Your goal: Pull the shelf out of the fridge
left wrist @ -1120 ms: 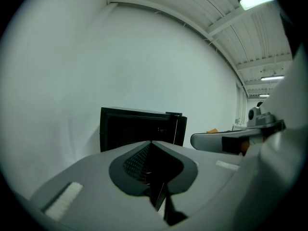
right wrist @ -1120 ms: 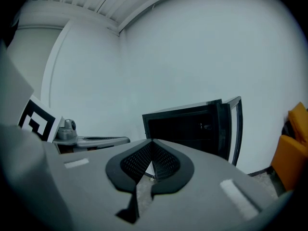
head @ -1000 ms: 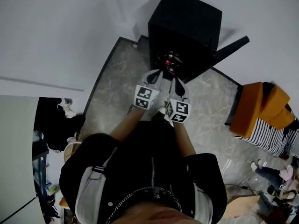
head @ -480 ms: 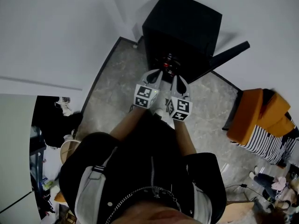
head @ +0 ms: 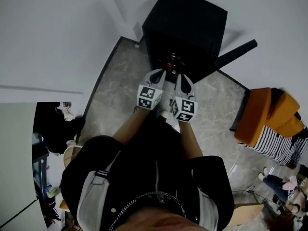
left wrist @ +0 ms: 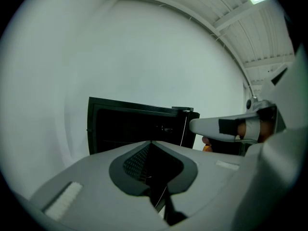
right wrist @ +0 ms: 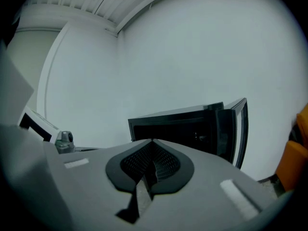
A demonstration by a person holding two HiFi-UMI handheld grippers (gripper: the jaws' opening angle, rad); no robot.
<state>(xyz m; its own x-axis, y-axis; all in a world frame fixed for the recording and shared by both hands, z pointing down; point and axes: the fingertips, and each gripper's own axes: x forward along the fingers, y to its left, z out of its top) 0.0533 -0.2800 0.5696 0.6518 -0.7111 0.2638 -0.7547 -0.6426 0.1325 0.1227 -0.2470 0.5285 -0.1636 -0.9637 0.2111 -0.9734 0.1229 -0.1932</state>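
A small black fridge (head: 185, 28) stands on the floor against the white wall, its door (head: 235, 53) swung open to the right. Its inside is dark in both gripper views, and no shelf can be made out. Something small and red (head: 172, 60) shows at its mouth. My left gripper (head: 160, 73) and right gripper (head: 177, 77) are held side by side just in front of the opening, both shut with nothing between the jaws. The fridge (left wrist: 130, 126) fills the middle of the left gripper view beyond the shut left gripper (left wrist: 151, 143). The right gripper (right wrist: 153, 141) faces the fridge (right wrist: 178, 126) and its door (right wrist: 240, 129).
The floor (head: 120, 85) is grey stone with a dark skirting along the wall. An orange seat with striped cloth (head: 264, 114) stands to the right. Clutter and shoes (head: 62, 124) lie at the left, and another person's feet (head: 281, 182) show at the lower right.
Both grippers have edged slightly towards the fridge's opening, still side by side. Both stay shut.
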